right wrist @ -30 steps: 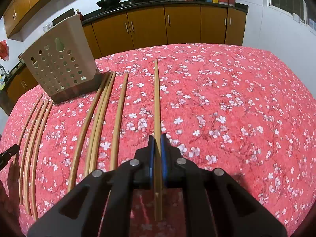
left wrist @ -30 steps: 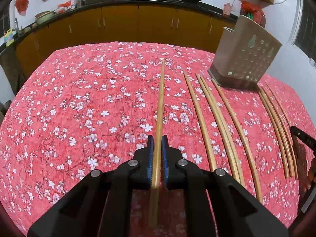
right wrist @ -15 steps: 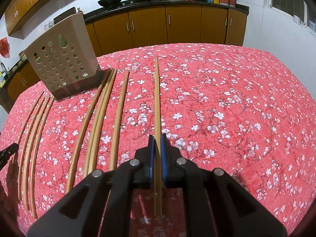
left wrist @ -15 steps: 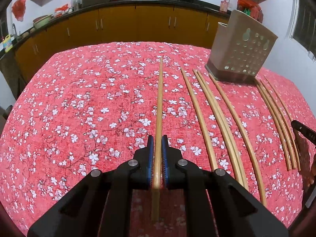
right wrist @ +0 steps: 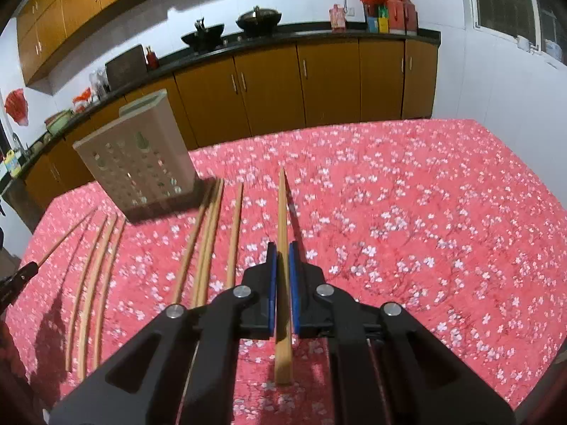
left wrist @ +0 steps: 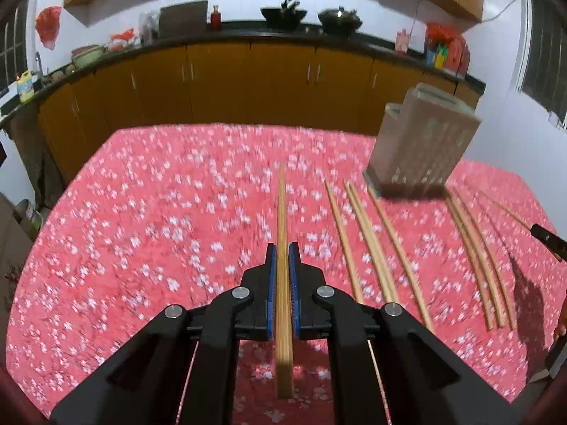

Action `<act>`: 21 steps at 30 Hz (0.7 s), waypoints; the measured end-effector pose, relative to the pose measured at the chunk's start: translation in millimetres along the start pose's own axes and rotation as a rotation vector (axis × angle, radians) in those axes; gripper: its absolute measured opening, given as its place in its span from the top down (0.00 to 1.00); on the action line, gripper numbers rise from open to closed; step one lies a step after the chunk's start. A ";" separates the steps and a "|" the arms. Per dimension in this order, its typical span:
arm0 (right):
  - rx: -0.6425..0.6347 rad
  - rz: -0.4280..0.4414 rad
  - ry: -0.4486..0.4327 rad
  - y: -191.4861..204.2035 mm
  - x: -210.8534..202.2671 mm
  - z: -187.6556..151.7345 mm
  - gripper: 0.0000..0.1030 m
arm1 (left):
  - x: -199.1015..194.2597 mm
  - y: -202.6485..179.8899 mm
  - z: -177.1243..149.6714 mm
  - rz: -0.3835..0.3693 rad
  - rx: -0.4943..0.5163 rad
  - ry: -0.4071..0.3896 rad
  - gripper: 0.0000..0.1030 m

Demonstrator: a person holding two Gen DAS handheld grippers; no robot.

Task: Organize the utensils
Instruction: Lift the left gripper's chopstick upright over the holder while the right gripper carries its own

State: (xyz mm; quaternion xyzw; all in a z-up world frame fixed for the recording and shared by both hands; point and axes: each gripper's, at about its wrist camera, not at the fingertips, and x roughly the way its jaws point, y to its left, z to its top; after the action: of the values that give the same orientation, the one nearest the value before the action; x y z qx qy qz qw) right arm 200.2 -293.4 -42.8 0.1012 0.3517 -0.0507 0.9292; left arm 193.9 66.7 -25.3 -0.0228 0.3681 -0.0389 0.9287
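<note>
My left gripper (left wrist: 282, 248) is shut on a long wooden chopstick (left wrist: 281, 205) that points ahead, raised off the red flowered tablecloth (left wrist: 159, 233). In the right wrist view my right gripper (right wrist: 282, 248) is shut on another chopstick (right wrist: 282, 205), which casts a thin shadow on the cloth below it. A beige perforated utensil holder (left wrist: 421, 145) stands at the far right of the left wrist view. In the right wrist view the holder (right wrist: 138, 156) stands far left. Several loose chopsticks (left wrist: 375, 244) lie between the two grippers, pointing at the holder.
A second bundle of chopsticks (left wrist: 478, 258) lies right of the holder; the same bundle (right wrist: 92, 272) shows in the right wrist view. The other gripper's tip (left wrist: 547, 239) shows at the right edge. Orange kitchen cabinets (left wrist: 219, 81) and a dark counter run behind the table.
Both grippers have risen, each still shut on its chopstick, which has come up off the cloth. The table has dropped lower in both views and more of the cabinets and wall shows.
</note>
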 end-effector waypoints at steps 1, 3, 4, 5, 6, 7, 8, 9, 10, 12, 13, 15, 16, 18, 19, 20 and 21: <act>0.004 0.003 -0.013 -0.1 -3.6 1.9 0.92 | -4.9 0.4 3.7 -0.003 -0.003 -0.017 0.93; 0.010 0.007 -0.040 -0.2 -11.4 5.4 0.92 | -11.8 -0.7 8.7 -0.005 -0.009 -0.042 0.93; 0.012 0.009 -0.056 -0.4 -15.9 7.6 0.92 | -16.5 -0.6 12.2 -0.007 -0.013 -0.059 0.93; 0.012 0.010 -0.073 -0.2 -20.2 9.9 0.92 | -21.2 -0.7 15.6 -0.010 -0.018 -0.076 0.93; 0.010 0.011 -0.099 0.5 -26.8 14.0 0.92 | -25.3 -1.1 18.9 -0.012 -0.022 -0.092 0.93; 0.009 0.012 -0.119 1.3 -31.5 17.0 0.92 | -31.3 -0.3 23.7 -0.015 -0.026 -0.114 0.93; 0.007 0.014 -0.139 2.0 -36.3 20.4 0.92 | -35.1 -0.8 27.4 -0.016 -0.030 -0.132 0.93; 0.004 0.017 -0.166 3.3 -41.8 24.7 0.92 | -39.0 -0.8 31.3 -0.018 -0.033 -0.149 0.93; 0.003 0.019 -0.182 4.2 -45.2 27.8 0.92 | -44.6 -0.3 37.0 -0.021 -0.039 -0.171 0.93; 0.000 0.022 -0.213 5.4 -51.6 36.1 0.92 | -52.8 -0.1 46.4 -0.028 -0.050 -0.204 0.93; -0.002 0.023 -0.223 6.1 -53.0 38.9 0.92 | -54.4 -0.2 49.4 -0.028 -0.052 -0.215 0.93; -0.008 0.025 -0.241 7.9 -55.9 46.7 0.92 | -58.5 -0.2 57.5 -0.022 -0.049 -0.238 0.93; -0.010 0.029 -0.248 8.2 -57.6 50.0 0.92 | -61.2 0.3 62.9 -0.019 -0.045 -0.250 0.93; -0.011 0.041 -0.266 9.4 -62.6 59.8 0.92 | -64.8 0.9 70.4 -0.017 -0.042 -0.266 0.93; -0.011 0.046 -0.276 10.5 -65.8 65.4 0.92 | -67.8 0.7 75.6 -0.015 -0.040 -0.279 0.93; -0.014 0.053 -0.292 11.8 -70.2 73.8 0.92 | -70.1 0.5 79.8 -0.013 -0.039 -0.288 0.93; -0.014 0.056 -0.302 12.7 -73.6 78.9 0.92 | -73.4 0.2 86.7 -0.012 -0.037 -0.301 0.93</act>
State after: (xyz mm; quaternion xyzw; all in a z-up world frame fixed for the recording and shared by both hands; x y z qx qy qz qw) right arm 198.0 -296.9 65.8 0.0958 0.2052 -0.0369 0.9733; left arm 200.0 74.6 87.8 -0.0475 0.2251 -0.0339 0.9726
